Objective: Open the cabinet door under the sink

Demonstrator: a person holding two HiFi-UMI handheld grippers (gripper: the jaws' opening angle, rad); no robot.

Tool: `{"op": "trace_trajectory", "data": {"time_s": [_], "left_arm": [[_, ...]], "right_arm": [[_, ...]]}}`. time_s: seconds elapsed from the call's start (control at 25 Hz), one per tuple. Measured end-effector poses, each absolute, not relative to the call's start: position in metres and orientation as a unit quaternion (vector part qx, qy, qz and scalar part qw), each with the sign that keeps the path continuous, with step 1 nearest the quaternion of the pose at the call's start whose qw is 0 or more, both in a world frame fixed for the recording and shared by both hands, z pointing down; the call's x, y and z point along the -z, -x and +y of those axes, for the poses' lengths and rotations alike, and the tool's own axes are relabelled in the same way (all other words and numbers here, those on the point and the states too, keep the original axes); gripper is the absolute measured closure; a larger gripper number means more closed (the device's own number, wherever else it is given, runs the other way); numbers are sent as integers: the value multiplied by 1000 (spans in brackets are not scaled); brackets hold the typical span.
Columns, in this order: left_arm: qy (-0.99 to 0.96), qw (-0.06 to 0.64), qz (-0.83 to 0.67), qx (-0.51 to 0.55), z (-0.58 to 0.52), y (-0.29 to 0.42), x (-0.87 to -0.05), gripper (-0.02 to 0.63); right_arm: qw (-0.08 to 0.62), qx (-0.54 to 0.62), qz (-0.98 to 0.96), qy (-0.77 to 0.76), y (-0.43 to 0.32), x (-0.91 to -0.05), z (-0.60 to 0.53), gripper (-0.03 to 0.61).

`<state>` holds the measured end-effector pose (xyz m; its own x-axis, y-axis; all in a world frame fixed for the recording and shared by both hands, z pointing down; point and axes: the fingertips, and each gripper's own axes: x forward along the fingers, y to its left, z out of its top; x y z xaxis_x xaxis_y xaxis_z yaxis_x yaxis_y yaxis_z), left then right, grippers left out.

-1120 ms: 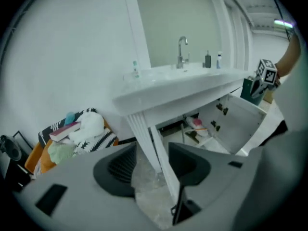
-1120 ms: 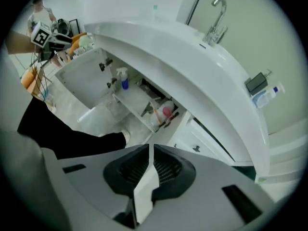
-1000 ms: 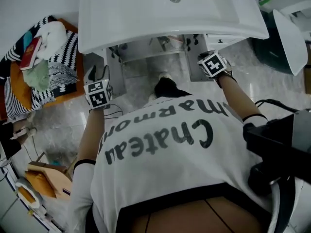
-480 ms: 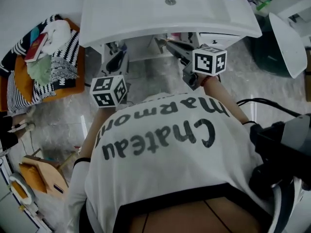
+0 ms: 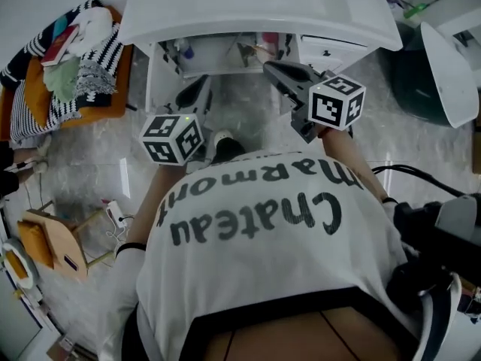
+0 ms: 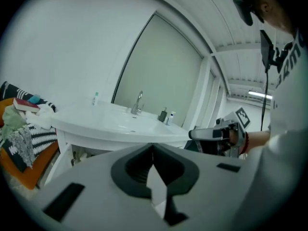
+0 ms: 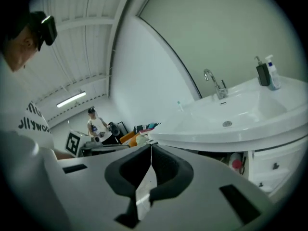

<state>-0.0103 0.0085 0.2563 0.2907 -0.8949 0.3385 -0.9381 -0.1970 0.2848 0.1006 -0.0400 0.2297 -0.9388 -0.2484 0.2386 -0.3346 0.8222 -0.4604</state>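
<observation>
The white sink (image 5: 225,10) fills the top of the head view. Below it the cabinet (image 5: 225,55) stands open, with bottles visible on its shelf. An open door panel (image 5: 154,81) shows edge-on at the opening's left. My left gripper (image 5: 201,85) hangs in front of the opening, shut and empty, touching nothing. My right gripper (image 5: 269,65) is raised before the cabinet's right side, its jaws closing with nothing between them. In the left gripper view the tips (image 6: 153,144) meet below the sink (image 6: 120,124). In the right gripper view the tips (image 7: 150,146) meet too.
A pile of striped clothes (image 5: 68,66) lies on an orange seat at the left. A dark bin with a white lid (image 5: 443,59) stands right. White drawers (image 5: 331,51) sit right of the opening. A wooden stool (image 5: 52,247) is at lower left. Soap bottles (image 7: 267,73) stand on the sink.
Both grippers have lifted up and back from the cabinet's door edges. The left jaws went from open to shut. More of the cabinet's inside shows.
</observation>
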Motion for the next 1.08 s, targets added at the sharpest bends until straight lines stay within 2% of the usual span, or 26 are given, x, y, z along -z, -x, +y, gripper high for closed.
{"op": "trace_trajectory", "data": {"time_s": [0.36, 0.6, 1.08], "left_arm": [[-752, 228, -618, -37, 41, 2, -260, 606], [-778, 198, -595, -46, 45, -11, -251, 604], [-782, 195, -590, -46, 47, -14, -258, 604]], "right_arm": [[149, -175, -963, -139, -110, -250, 0, 568], [148, -170, -964, -141, -112, -247, 1, 568], [151, -165, -965, -139, -112, -257, 3, 568]]}}
